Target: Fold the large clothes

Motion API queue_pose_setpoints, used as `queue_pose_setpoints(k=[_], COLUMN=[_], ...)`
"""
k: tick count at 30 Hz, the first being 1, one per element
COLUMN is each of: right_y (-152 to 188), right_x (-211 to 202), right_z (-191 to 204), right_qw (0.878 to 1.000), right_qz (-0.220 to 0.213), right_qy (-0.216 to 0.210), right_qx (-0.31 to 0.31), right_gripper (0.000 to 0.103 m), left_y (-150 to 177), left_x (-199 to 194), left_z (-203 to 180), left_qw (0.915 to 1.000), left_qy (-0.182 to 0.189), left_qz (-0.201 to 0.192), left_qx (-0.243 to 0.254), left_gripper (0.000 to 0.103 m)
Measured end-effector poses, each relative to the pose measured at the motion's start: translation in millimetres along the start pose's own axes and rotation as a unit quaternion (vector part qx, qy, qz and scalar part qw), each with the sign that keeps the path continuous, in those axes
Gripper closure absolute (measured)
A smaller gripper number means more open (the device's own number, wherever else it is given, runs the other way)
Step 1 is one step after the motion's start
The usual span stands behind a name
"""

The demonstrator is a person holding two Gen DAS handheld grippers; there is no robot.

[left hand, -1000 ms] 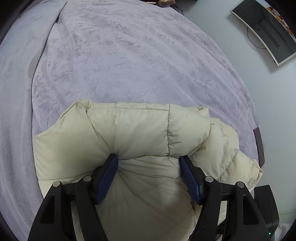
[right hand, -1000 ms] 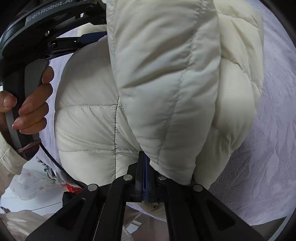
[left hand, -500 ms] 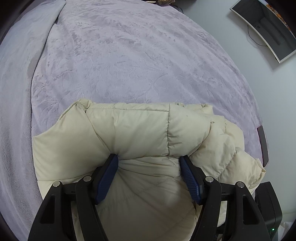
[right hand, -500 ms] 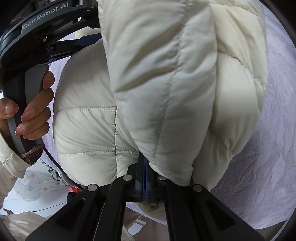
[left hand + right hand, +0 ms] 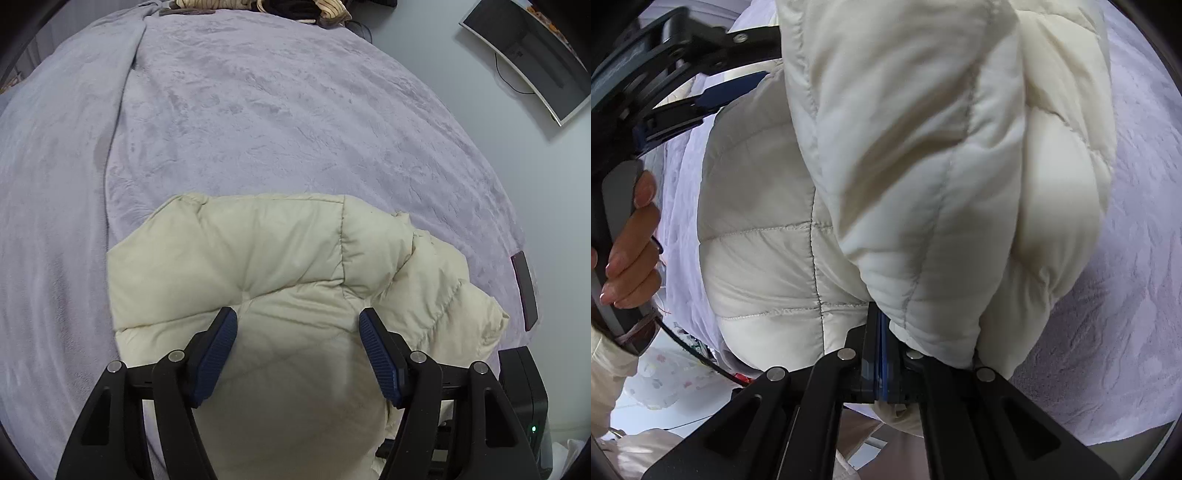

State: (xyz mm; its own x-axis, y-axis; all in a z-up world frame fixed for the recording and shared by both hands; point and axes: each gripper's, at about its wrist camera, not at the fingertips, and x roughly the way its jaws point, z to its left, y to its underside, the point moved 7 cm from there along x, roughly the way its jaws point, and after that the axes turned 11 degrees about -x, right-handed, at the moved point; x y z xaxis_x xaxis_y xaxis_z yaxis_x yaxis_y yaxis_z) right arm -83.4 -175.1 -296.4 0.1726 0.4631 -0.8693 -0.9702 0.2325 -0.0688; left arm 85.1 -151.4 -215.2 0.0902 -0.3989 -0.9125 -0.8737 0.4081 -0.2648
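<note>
A cream puffer jacket (image 5: 258,266) lies bundled on the near edge of a bed spread with a lilac blanket (image 5: 277,110). The left tool (image 5: 297,321) stands over the jacket with its blue pads (image 5: 218,350) set wide apart on either side of a swell of quilted fabric; whether the pads press that fabric cannot be told. In the right wrist view, the right tool (image 5: 881,332) is closed tight, its pads meeting on a fold at the jacket's hem, and the padded cloth rises thick in front of the camera. To the left of the jacket in that view, a person's hand (image 5: 631,251) wraps the handle of the left tool. Just right of the jacket, a dark phone (image 5: 524,288) rests at the blanket's edge. A curved monitor (image 5: 535,55) hangs on the wall far beyond the jacket, up right.
</note>
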Motion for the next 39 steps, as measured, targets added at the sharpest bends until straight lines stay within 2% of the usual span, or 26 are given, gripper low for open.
queue_pose_setpoints(k=[11,20,21,22,23,24,25,26,31,34,35,37,39], right_y=[-3.9,-6.3,-6.3,-6.2,-6.5,-6.8,-6.6,-7.7,-9.1,-8.7,-7.4,-5.9,-2.0], right_x=[-20.0,-56.6,-60.4,-64.2,-68.6,-72.9,-77.6,-81.3,-93.8,-98.7,-100.5,-108.9,-121.9], right_z=[2.6,22.9,23.7,25.9,27.9,31.7,36.2,37.5,50.8,53.5,55.0,56.5,55.0], right_qw=[0.999,0.998,0.997,0.997,0.997,0.997,0.995,0.994,0.991,0.988,0.986,0.982,0.977], right_qz=[-0.015,-0.042,-0.046,-0.051,-0.056,-0.064,-0.072,-0.079,-0.092,-0.099,-0.103,-0.118,-0.142], right_qy=[0.004,0.044,0.049,0.049,0.048,0.049,0.061,0.075,0.096,0.119,0.128,0.144,0.159], right_qx=[0.029,0.023,0.023,0.023,0.023,0.021,0.016,0.01,0.005,0.008,0.009,0.007,0.004], right_gripper=[0.101,0.097,0.089,0.07,0.057,0.028,0.017,0.017,0.017,0.016,0.015,0.0,0.0], left_y=[49.0,89.1,93.0,96.3,99.3,102.2,104.1,105.7,115.3,118.9,119.5,120.1,120.6], left_x=[-77.2,-102.4,-104.7,-107.1,-109.5,-112.4,-115.9,-119.5,-125.8,-128.4,-131.2,-137.4,-144.2], left_z=[49.5,68.8,69.4,69.0,69.3,69.8,68.7,68.4,66.2,69.1,69.6,70.7,70.5], left_qw=[0.9967,0.9915,0.991,0.9906,0.9902,0.9896,0.989,0.9885,0.9889,0.9867,0.9861,0.9845,0.9839], left_qy=[-0.031,-0.073,-0.074,-0.074,-0.075,-0.076,-0.078,-0.079,-0.089,-0.118,-0.123,-0.13,-0.129], left_qz=[-0.039,-0.024,-0.024,-0.027,-0.03,-0.033,-0.04,-0.048,-0.046,-0.045,-0.052,-0.064,-0.079], left_qx=[-0.065,-0.105,-0.109,-0.111,-0.114,-0.117,-0.119,-0.119,-0.11,-0.102,-0.1,-0.098,-0.095], left_gripper=[0.033,0.033,0.033,0.033,0.029,0.02,0.006,0.002,0.001,0.001,0.001,0.001,0.001])
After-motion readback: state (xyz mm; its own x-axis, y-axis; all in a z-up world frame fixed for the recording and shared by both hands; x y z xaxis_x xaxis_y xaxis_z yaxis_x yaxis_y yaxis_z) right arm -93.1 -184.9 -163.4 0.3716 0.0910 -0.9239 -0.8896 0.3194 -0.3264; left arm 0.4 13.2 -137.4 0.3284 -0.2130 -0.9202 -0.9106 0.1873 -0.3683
